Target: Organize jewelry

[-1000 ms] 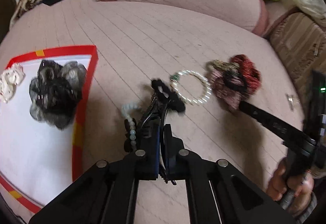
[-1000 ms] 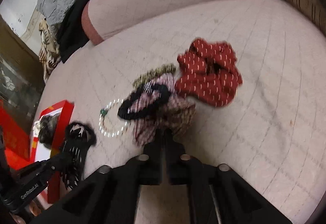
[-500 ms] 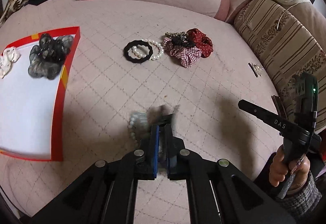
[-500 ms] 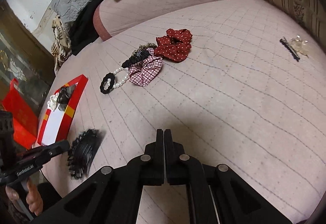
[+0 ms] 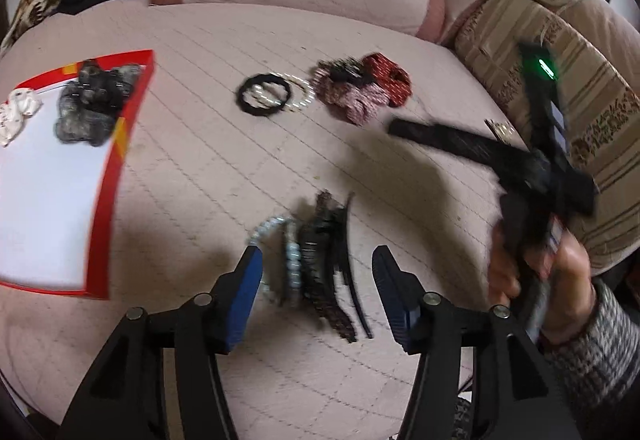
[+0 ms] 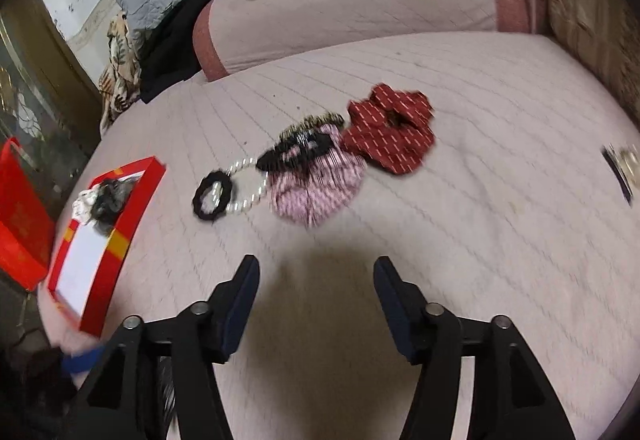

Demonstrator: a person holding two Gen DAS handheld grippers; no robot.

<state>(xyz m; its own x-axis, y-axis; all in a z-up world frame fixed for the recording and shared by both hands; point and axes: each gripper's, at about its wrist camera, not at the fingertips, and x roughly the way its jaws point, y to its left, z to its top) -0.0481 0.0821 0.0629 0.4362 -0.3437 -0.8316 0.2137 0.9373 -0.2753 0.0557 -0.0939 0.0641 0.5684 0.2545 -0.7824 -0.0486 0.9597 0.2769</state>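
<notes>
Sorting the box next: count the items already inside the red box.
2. A dark grey scrunchie at the red box's far end, a white scrunchie beside it; more may lie out of frame.

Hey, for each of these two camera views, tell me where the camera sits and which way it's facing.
Left wrist: sits behind the open left tongs, looking down at a black hair claw and pale bead bracelet on the pink bed; the right hand shows holding its tool.
Right wrist: sits behind the open right tongs, facing along the bed toward the red scrunchie; no hand is clearly visible.
Shared: the red box, black hair tie and pearl bracelet.
</notes>
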